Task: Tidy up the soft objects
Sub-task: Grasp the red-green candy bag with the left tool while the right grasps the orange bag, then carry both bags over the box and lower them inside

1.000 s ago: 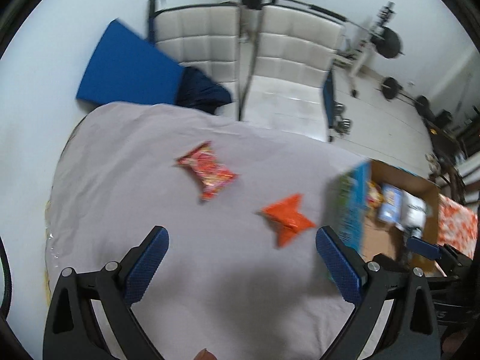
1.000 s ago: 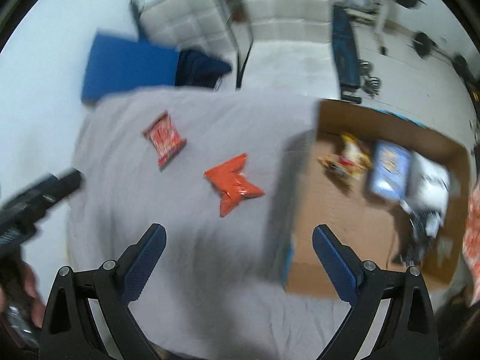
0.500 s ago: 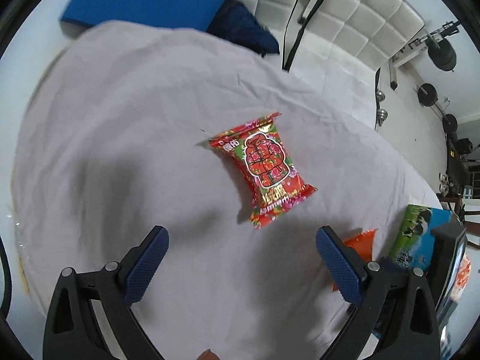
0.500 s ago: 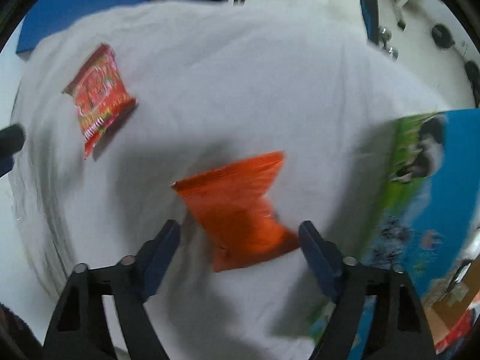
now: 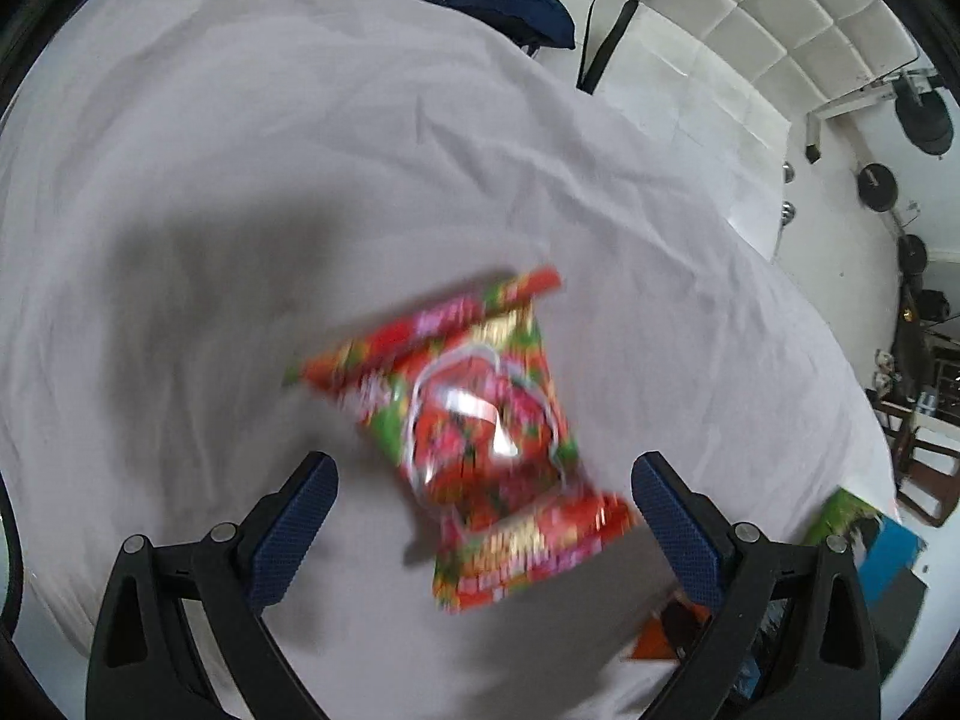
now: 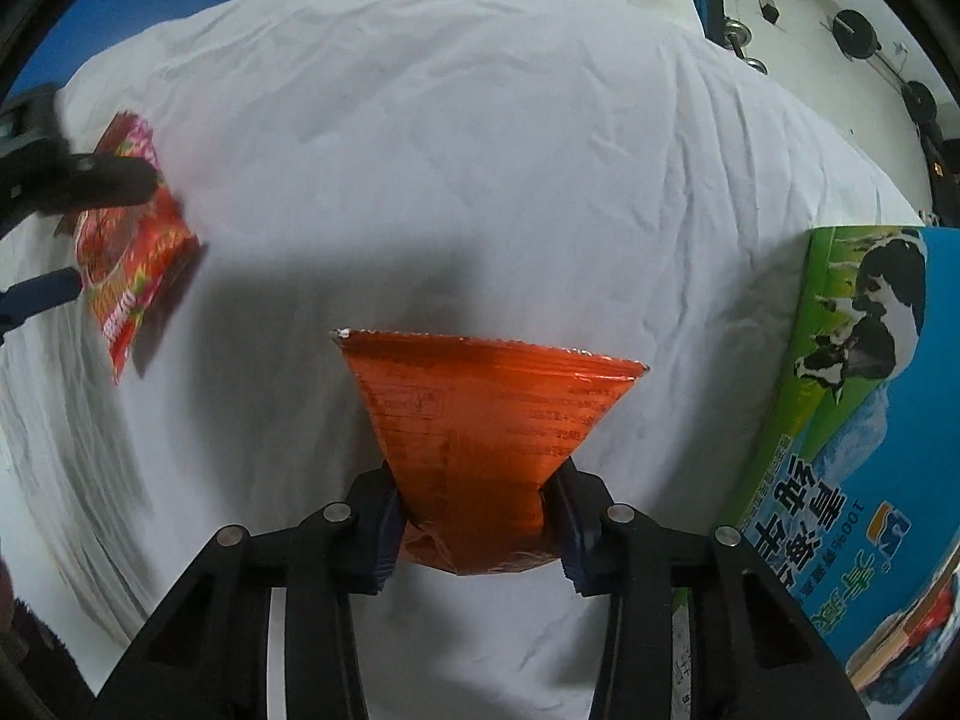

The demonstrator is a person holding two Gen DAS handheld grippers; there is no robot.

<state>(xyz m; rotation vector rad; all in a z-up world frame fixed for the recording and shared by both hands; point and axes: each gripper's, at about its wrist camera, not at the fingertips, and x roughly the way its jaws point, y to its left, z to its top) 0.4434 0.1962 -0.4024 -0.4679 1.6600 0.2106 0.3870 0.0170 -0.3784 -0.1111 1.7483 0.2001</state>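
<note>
- Left gripper (image 5: 483, 483): jaws spread wide, pointing almost straight down over the red-and-green printed foil snack packet (image 5: 474, 438). Packet lies flat on the wrinkled pale grey cloth (image 5: 300, 150), between the pads, neither pad touching it. Blurred in the left wrist view, so print detail can't be read.
- That packet looks light, puffy and crinkly, with slick film. I'd pinch across the narrow middle rather than the crimped end seals; expect it to squash, and possibly slip if caught only at an edge.
- Right gripper (image 6: 477, 516): jaws have just been closing, now pinching the plain orange foil snack packet (image 6: 486, 420) at its near end. Film is bunched into a waist between the pads, and the far sealed edge fans out above the cloth.
- Grip is on soft film near one end, so my guess is the bag will swing or sag on lifting. Weight looks trivial.
- Far right: blue-and-green printed cardboard box with a cow picture (image 6: 852, 396), standing at the cloth's edge, close beside the orange packet. Likely drop-off point.
</note>
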